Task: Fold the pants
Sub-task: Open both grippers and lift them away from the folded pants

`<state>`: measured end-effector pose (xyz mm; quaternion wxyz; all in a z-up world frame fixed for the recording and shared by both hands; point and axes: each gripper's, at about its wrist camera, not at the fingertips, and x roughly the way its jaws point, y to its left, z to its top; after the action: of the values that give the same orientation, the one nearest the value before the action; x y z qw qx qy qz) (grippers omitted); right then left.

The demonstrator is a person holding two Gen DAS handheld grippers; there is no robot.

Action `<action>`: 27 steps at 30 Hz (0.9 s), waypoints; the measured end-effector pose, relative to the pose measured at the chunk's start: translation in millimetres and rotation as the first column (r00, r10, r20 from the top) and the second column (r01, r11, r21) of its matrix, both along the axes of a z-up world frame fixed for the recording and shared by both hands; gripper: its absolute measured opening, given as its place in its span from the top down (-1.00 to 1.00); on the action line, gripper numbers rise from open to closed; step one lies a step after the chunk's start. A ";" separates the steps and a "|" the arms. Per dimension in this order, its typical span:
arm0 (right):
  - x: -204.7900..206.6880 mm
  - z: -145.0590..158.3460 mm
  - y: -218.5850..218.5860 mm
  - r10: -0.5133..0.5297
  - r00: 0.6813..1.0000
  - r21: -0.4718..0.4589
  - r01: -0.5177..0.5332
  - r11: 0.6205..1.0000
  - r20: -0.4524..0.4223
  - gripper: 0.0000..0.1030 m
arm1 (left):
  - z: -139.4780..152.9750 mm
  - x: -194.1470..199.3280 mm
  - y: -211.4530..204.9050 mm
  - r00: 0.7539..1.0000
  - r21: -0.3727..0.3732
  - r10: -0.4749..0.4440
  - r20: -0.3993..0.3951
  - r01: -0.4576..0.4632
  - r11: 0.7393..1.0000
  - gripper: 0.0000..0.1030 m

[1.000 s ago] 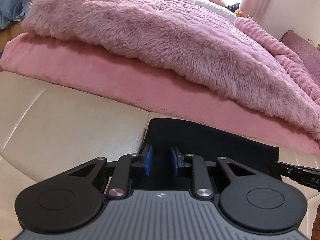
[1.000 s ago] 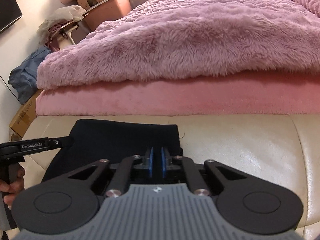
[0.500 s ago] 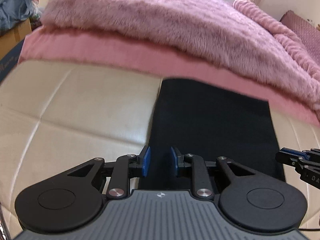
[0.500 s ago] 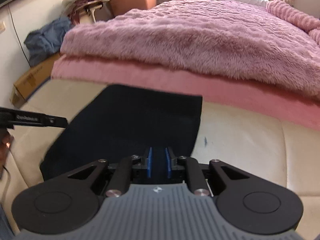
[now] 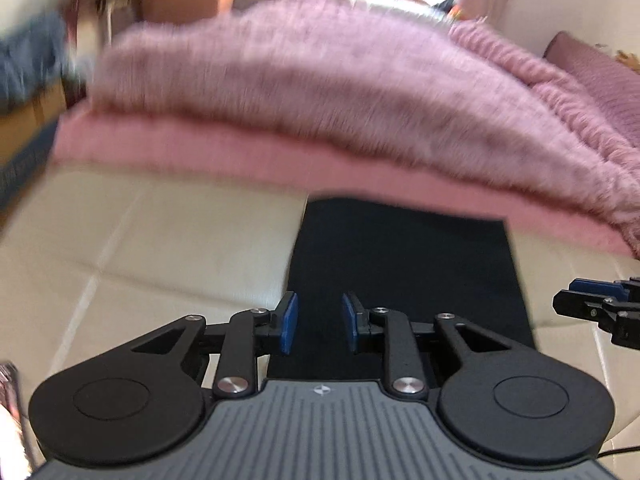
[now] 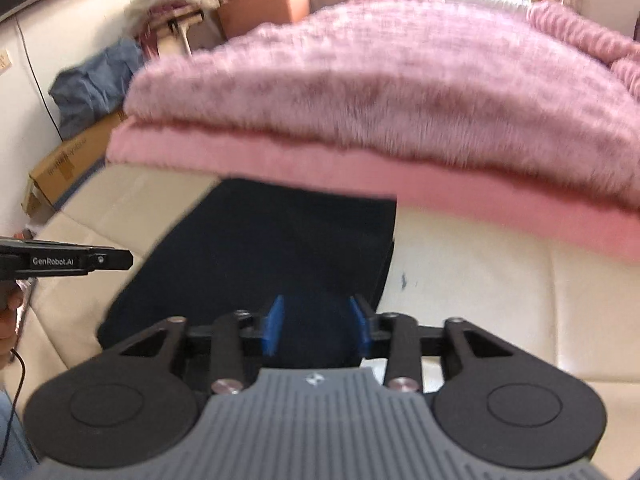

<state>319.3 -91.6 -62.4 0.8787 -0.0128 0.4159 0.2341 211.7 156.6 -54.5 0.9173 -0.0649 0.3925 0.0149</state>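
Black pants (image 5: pixel 404 264), lower centre: soft, light, limp; best pinched at near corners; left gripper (image 5: pixel 318 322) and right gripper (image 6: pixel 318 324) both spread, empty.

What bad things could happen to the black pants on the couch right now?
1. Both grippers are open, left gripper and right gripper, so nothing holds the black pants. A careless bump might mess up the fold.
2. The pants' far edge lies right at the pink blanket. A grab there might catch the blanket too.
3. The pictures are blurry, so the grippers seem to be moving fast and could miss.
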 end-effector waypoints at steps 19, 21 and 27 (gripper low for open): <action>-134.7 152.7 -39.3 -0.155 0.885 0.152 0.098 0.984 0.438 -0.59 | 130.8 -114.7 -85.2 0.898 0.268 -0.032 0.439 -0.097 0.959 -0.90; -153.3 158.7 -44.3 -0.218 0.861 0.180 0.150 0.972 0.459 -0.60 | 132.8 -124.1 -85.9 0.895 0.249 -0.013 0.446 -0.110 0.962 -0.90; -201.0 169.7 -47.7 -0.269 0.841 0.180 0.207 0.962 0.470 -0.60 | 130.1 -146.4 -79.3 0.907 0.176 0.028 0.420 -0.112 0.978 -0.90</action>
<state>118.3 -139.3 107.4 0.9765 0.0336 0.1629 0.1371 65.3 77.2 75.6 0.9805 0.0100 0.1825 0.0726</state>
